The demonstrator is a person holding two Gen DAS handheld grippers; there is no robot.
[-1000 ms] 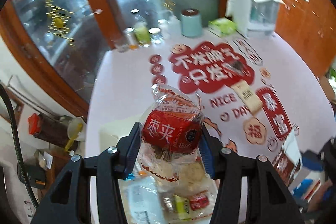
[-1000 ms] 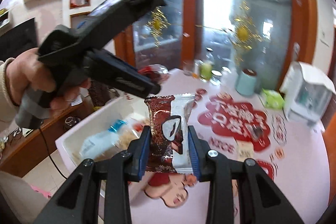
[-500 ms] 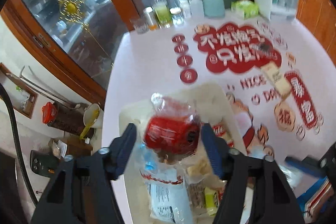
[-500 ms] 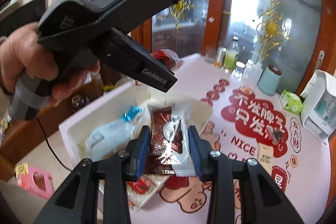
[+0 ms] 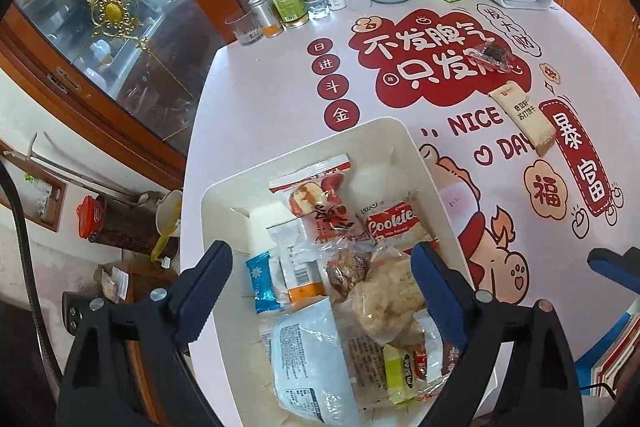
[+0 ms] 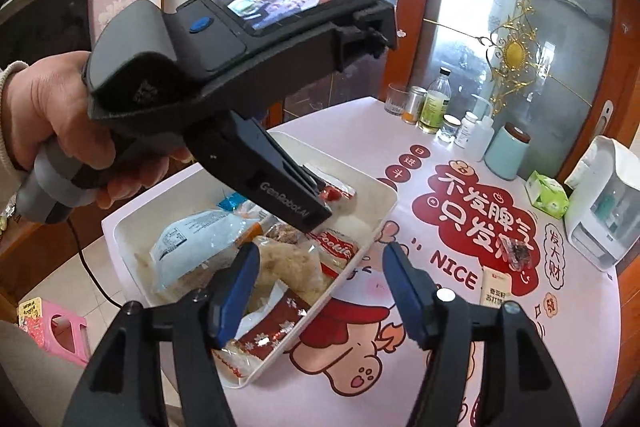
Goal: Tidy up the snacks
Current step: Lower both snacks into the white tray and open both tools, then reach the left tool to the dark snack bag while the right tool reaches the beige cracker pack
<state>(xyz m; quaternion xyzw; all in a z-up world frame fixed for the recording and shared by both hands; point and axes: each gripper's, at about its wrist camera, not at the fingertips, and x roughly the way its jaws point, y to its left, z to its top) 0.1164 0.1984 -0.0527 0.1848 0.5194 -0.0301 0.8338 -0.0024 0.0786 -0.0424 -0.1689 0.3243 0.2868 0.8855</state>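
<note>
**Q:** Tools first: how do they stand, compared with a second ago?

**A:** Both have let go. The left tool [image 5: 322, 267] held a red-labelled packet a second ago; its jaws are now spread wide and empty over the white bin [image 5: 404, 135], lower centre of the left wrist view. The right tool [image 6: 320, 275] held a brown-and-white wrapper [image 6: 276, 327]; its jaws are also wide, and that wrapper lies in the bin's near corner, lower centre of the right wrist view.

**Q:** Where did the red-labelled packet go?

**A:** It cannot be picked out with certainty. A clear bag with dark contents [image 5: 348, 267] lies between the left tool's fingers, among the Cookies pack [image 5: 390, 227] and a pale blue pouch [image 5: 308, 355]; that may be it.

**Q:** What does this mean for the task?

**A:** Two more snacks appear delivered. Judging from the tabletop [image 5: 260, 99], two remain outside the bin: a beige bar [image 5: 524, 119] at right of the frame and a small dark packet [image 5: 494, 53] above it on the red lettering. Each tool is free for one.
</note>
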